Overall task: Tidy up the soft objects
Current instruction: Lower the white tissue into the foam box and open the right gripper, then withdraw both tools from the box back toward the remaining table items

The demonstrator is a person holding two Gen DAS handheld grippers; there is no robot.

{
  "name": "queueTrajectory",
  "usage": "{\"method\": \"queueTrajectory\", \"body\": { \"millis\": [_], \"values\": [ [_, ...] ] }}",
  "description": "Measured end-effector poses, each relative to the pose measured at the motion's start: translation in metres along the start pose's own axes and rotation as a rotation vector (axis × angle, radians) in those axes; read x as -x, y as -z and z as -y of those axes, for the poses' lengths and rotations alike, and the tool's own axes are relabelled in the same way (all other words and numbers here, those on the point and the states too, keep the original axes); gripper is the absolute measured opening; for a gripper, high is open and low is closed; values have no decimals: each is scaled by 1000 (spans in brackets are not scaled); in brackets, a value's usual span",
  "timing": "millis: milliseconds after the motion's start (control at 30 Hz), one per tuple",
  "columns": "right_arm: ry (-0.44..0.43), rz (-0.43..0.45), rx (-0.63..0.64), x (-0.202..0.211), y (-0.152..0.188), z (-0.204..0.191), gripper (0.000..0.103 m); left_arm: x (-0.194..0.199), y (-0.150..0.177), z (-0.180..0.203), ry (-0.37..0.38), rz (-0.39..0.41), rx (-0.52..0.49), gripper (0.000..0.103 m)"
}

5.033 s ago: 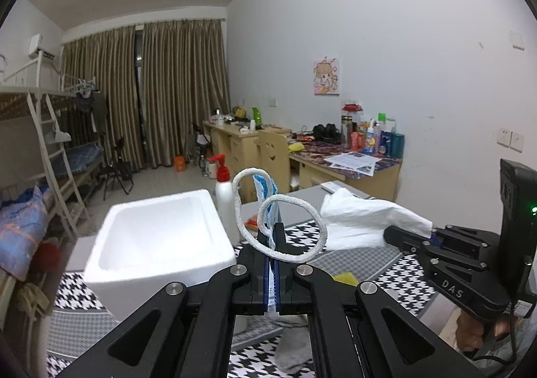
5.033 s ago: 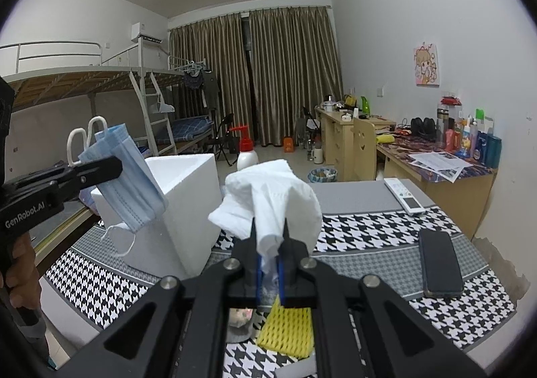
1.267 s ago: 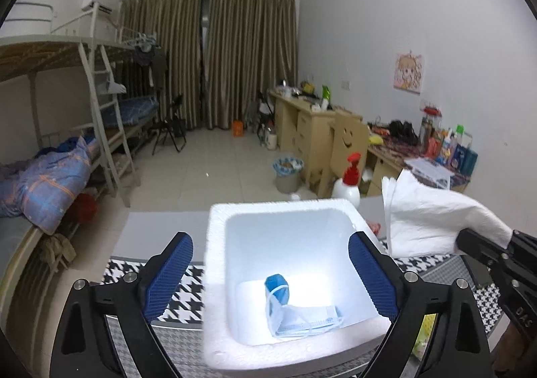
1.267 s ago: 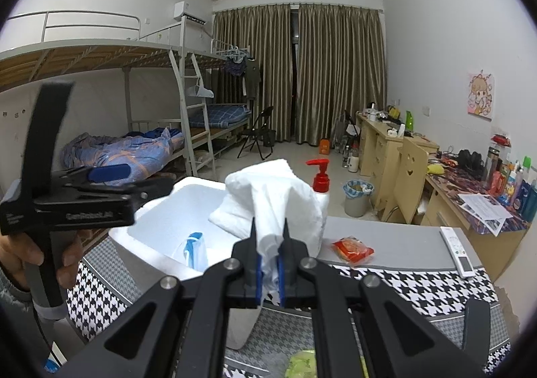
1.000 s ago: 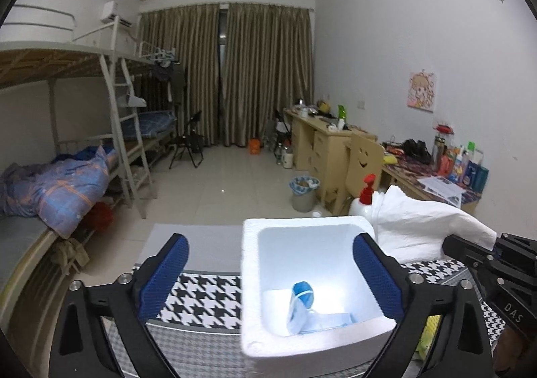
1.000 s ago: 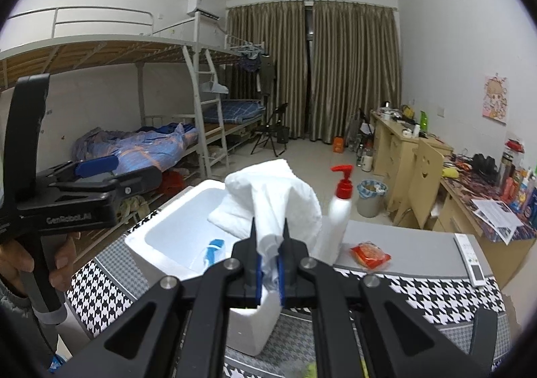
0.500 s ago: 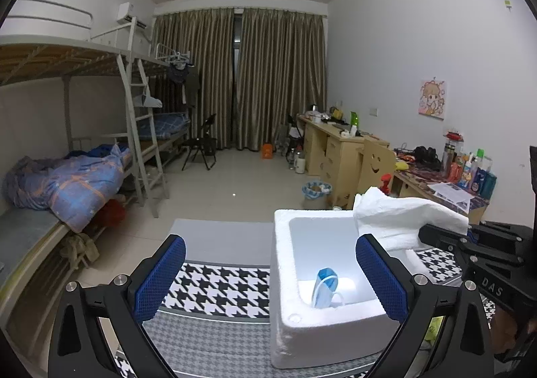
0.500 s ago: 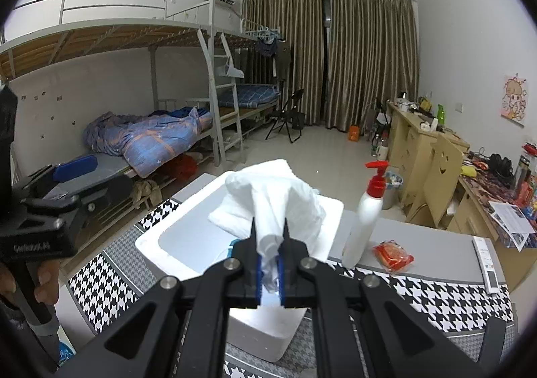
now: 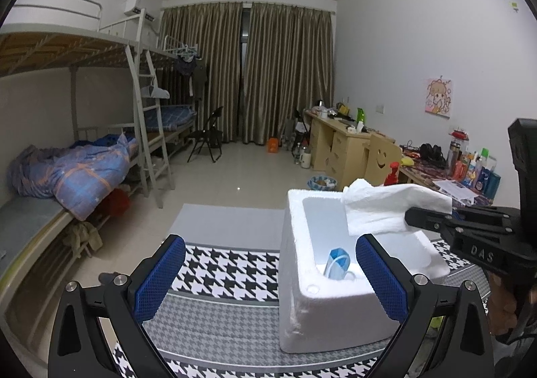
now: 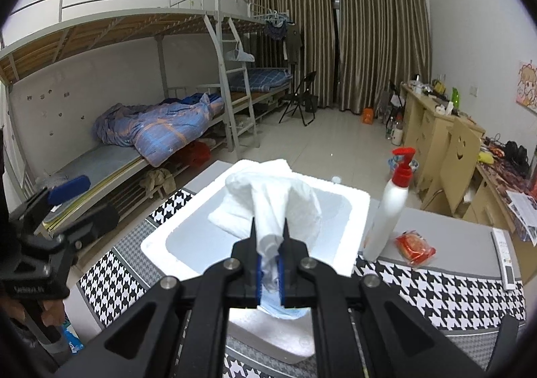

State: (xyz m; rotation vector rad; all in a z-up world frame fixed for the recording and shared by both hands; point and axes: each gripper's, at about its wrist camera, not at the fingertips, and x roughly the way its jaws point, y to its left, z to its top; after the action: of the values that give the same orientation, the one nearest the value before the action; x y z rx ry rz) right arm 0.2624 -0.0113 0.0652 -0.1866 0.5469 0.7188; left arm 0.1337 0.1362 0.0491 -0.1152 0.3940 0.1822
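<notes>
So far one soft item, a blue face mask [image 9: 337, 262], already lies inside the white foam box [image 9: 298, 290] on the bench [image 9: 221, 274]. The right hand-held gripper [image 10: 268, 258] is clamped on a white tissue [image 10: 272, 200] held above the box's opening, not yet released. The left hand-held gripper [image 9: 268, 274] gapes wide, empty, to the box's left.

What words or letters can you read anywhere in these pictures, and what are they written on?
"DAS": white letters on the side of the right claw, seen from the left wrist view.
Label on the left claw in the right wrist view: too blurred to read.
Bottles and papers on the desk: print too small to read.
Wall poster: a cartoon picture, no readable words.
</notes>
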Motion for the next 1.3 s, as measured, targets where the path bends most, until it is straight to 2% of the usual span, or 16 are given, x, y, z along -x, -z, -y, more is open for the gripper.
{"method": "queueTrajectory", "body": {
  "millis": [67, 133, 200, 233, 267, 300, 767, 833, 900, 1300],
  "values": [
    [-4, -15, -3, -4, 0, -1, 11, 0, 3, -1, -1, -3, 3, 102],
    [-2, -26, 5, -8, -1, -3, 17, 2, 5, -4, -3, -3, 13, 102],
    [-2, -30, 12, -11, -1, -6, 39, 3, 6, -5, -3, -1, 19, 102],
    [0, -30, 13, -11, -1, -6, 47, 3, 7, -7, -5, -1, 23, 102],
    [-2, -29, 15, -12, -1, -7, 62, 4, 8, -8, -5, -1, 24, 102],
    [-4, -26, 16, -12, -1, -8, 72, 3, 8, -8, -5, -1, 26, 102],
    [1, -3, 4, 3, 3, -6, 74, 3, 17, -13, 10, -19, 48, 102],
    [9, 14, 13, 10, 5, -6, 76, 5, 18, -10, 12, -17, 45, 102],
    [16, 33, 13, 15, 6, -5, 82, 6, 19, -8, 16, -15, 42, 102],
    [38, 101, 20, 41, 14, -3, 91, 22, 12, 2, 10, 37, 16, 102]
  ]
}}
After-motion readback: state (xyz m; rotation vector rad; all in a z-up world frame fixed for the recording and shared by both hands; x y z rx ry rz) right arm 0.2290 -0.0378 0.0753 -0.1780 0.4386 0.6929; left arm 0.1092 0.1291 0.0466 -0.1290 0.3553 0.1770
